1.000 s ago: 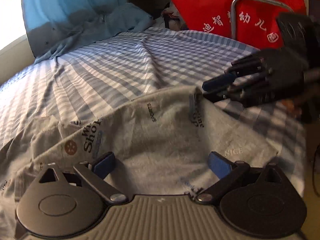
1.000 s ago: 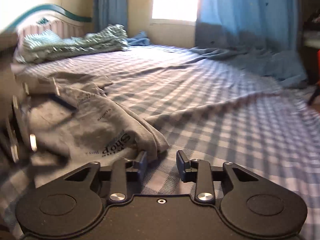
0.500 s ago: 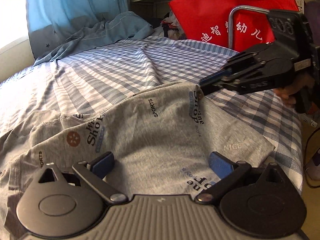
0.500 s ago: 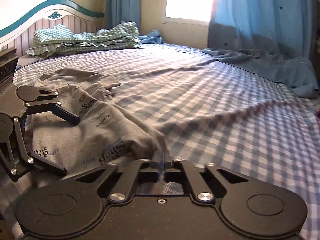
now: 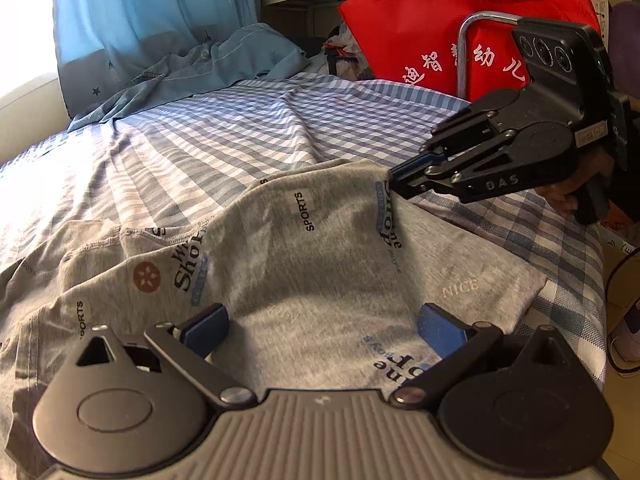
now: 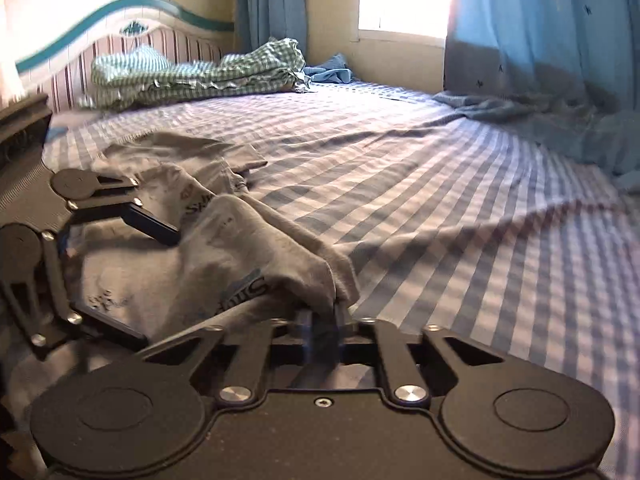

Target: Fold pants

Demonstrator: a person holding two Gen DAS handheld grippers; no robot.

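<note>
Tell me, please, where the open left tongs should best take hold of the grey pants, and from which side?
Probably the near edge of the grey pants, just ahead of the left tongs, coming in low from the near side. The fabric lies flat between the open fingers there, while the right tongs already pinch the far edge and lift it into a ridge, so a matching near grip would suit folding.

Pants [image 5: 320, 248] lie on the bed [image 5: 224, 136], bag [image 5: 420, 24] behind, beyond its edge.

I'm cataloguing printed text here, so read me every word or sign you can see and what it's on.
"SPORTS": grey pants
"Shop": grey pants
"NICE": grey pants
"DAS": right gripper, shut on the pants
White Chinese characters: red bag, only partly visible
Other pants prints are folded or blurred, unreadable.
</note>
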